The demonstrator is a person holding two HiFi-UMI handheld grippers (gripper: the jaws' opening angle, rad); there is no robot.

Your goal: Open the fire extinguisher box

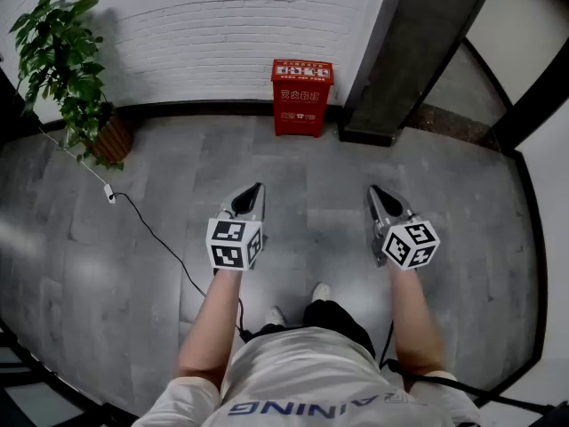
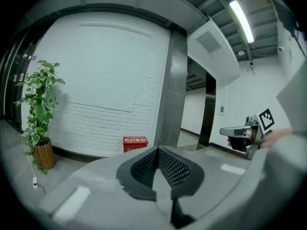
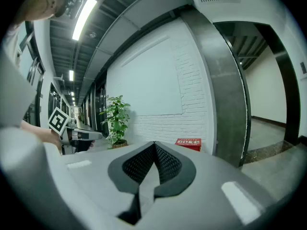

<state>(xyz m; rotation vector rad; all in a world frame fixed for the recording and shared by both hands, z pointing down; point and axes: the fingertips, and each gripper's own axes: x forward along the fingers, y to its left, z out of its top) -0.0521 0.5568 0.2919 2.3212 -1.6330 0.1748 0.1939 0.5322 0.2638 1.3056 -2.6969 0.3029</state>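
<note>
Red fire extinguisher box (image 1: 301, 96) top centre of head view, standing upright against brick wall (image 1: 213, 43), front facing the person, lettering illegible, base cut off in gripper views, left gripper (image 1: 258, 187) and right gripper (image 1: 373, 189) lower centre, jaws fully closed, empty.

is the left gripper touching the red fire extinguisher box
Apart. The head view shows a wide stretch of bare floor between the left gripper and the red box.

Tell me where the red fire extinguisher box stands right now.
In the head view the fire extinguisher box stands on the floor against the white brick wall, just left of the dark pillar; the potted plant is far to its left.
</note>
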